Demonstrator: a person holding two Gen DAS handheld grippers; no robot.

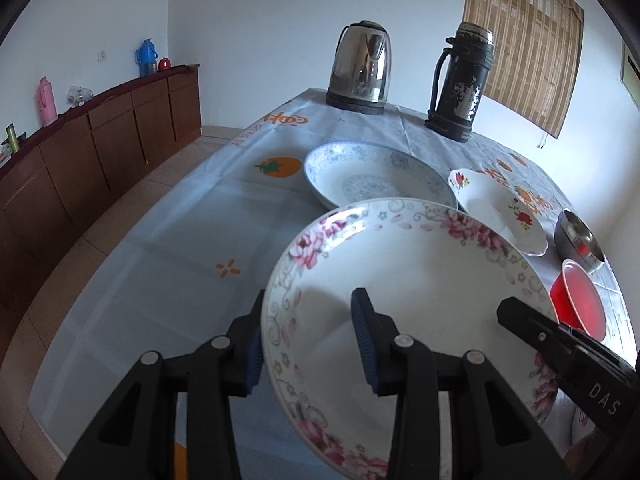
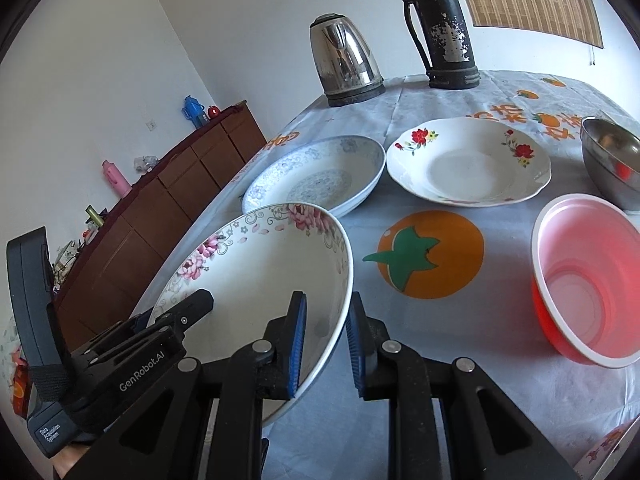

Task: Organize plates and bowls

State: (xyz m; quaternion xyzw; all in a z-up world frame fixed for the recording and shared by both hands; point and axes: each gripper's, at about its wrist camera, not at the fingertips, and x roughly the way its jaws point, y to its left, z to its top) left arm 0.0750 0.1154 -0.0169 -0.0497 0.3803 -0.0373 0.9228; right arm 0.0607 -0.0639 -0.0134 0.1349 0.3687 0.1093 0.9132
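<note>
Table: plates, bowls, kettle, flask.

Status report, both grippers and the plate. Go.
Left gripper and right gripper both straddle the pink-flowered plate rim. Plate raised, tilted. Blue plate just beyond it.

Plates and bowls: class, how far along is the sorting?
Done: nothing stacked yet. In hand: both grippers, left and right, straddle the pink-flowered plate's rim. Left: the blue plate, red-flowered plate, steel bowl and red bowl sit apart on the table.
</note>
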